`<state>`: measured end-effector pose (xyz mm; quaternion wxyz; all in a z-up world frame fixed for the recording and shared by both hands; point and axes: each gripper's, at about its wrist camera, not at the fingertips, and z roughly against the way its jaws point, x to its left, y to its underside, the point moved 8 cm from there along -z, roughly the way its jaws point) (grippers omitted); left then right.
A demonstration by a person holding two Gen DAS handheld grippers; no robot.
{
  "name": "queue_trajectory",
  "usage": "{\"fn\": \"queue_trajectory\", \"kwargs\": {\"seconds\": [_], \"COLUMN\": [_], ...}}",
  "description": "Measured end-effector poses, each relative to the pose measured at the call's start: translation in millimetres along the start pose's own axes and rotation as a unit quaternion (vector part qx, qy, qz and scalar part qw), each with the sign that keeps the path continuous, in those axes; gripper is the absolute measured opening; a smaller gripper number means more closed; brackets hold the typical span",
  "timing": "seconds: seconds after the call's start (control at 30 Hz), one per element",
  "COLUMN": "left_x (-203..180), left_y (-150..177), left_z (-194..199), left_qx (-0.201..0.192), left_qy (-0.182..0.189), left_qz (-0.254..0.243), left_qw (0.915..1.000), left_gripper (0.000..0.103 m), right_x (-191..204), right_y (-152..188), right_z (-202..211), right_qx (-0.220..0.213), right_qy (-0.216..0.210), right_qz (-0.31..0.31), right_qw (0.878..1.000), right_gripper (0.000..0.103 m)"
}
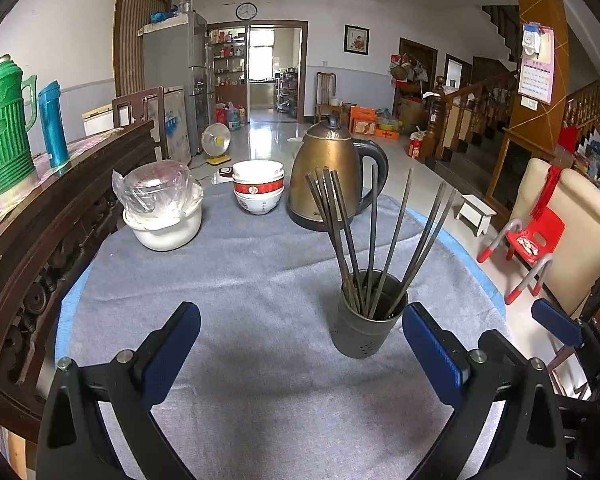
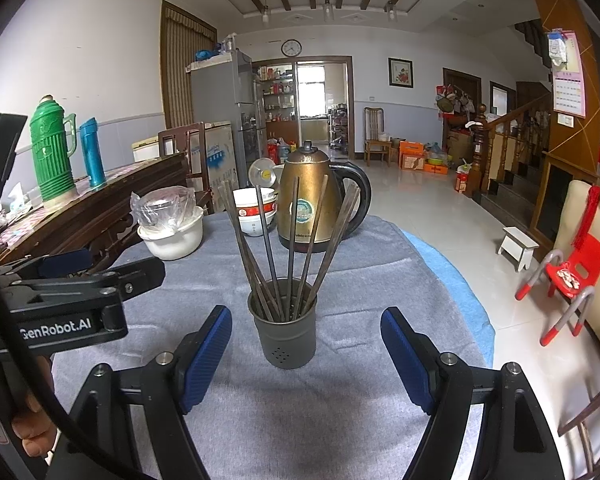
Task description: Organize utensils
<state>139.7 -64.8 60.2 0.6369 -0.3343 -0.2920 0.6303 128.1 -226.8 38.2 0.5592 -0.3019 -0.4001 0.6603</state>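
Observation:
A dark grey metal holder [image 1: 365,332] stands upright on the grey cloth, with several dark chopsticks [image 1: 374,236] fanned out of it. In the right wrist view the holder [image 2: 287,340] stands just ahead, centred between the fingers, with the chopsticks [image 2: 292,240] rising from it. My left gripper [image 1: 300,344] is open and empty, the holder just inside its right finger. My right gripper [image 2: 306,348] is open and empty. The left gripper's body [image 2: 72,300] shows at the left of the right wrist view.
A brass kettle [image 1: 332,176], stacked bowls [image 1: 258,188] and a white pot with a bagged glass lid [image 1: 162,208] stand at the table's far side. A dark wooden sideboard [image 1: 40,220] with a green thermos [image 1: 6,124] is on the left. A red child's chair [image 1: 532,248] stands on the right.

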Motion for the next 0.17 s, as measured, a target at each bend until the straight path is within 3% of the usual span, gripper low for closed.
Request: {"fn": "queue_trajectory", "kwargs": {"seconds": [0.17], "left_x": [-2.9], "left_y": [-3.4], "left_z": [0.5], "left_qx": [-0.005], "left_qy": [0.003], "left_qz": [-0.006], "left_qw": [1.0], "left_gripper": [0.101], "right_x": [-1.2], "right_y": [-0.7], "right_z": [-0.4], "right_qx": [0.0], "right_qy": [0.001], "right_qz": [0.0], "right_qw": [1.0], "right_gripper": [0.08]}}
